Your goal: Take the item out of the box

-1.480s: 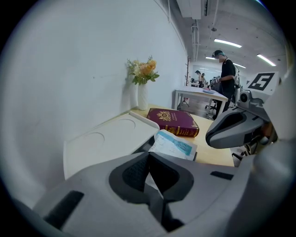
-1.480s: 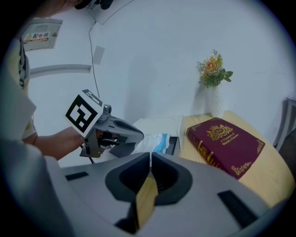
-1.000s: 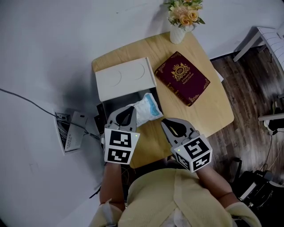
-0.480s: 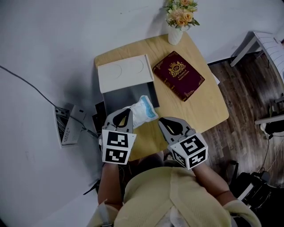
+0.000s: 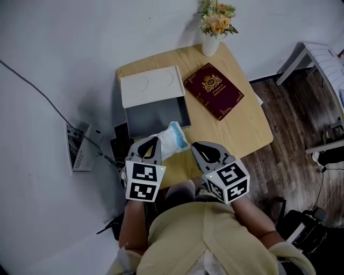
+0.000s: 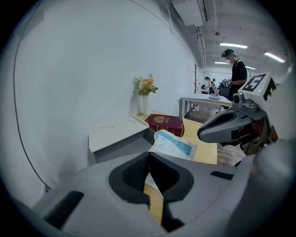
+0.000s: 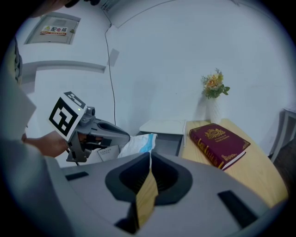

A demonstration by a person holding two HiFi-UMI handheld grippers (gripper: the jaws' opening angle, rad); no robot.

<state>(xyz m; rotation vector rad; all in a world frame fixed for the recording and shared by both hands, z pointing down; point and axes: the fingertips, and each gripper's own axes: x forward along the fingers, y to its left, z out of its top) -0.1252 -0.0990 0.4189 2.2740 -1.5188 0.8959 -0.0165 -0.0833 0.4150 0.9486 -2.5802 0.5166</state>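
Pinching one corner of the packet (image 5: 174, 137), the left gripper (image 5: 153, 145) has its jaws pressed together on the thin edge, and a white sliver of it shows between them. The rest of the packet, white with a blue band, sticks out ahead of the tips. It leans toward the right gripper's side and is held up in the air. The right gripper (image 5: 197, 146) hovers just beside the left one and level with it, its jaws closed on nothing. Only the table (image 5: 244, 129) shows through the slit below them. The two tips are near each other but apart, with the packet between them and slightly ahead.

Just beyond and below the left gripper's tips lies the box (image 5: 153, 115), grey inside, with its near right corner under the packet. The packet is out of it. The white lid (image 5: 152, 86) is folded back past the box's far edge and joins it there. Ahead of the right gripper, just beside the box, a maroon book (image 5: 214, 96) rests flat on the table. Farther on, at the table's far edge by the wall, stands a white vase (image 5: 209, 45) of flowers (image 5: 216, 16). Far off past the right gripper, in the left gripper view, a person (image 6: 238, 74) stands at a far table (image 6: 203, 98).
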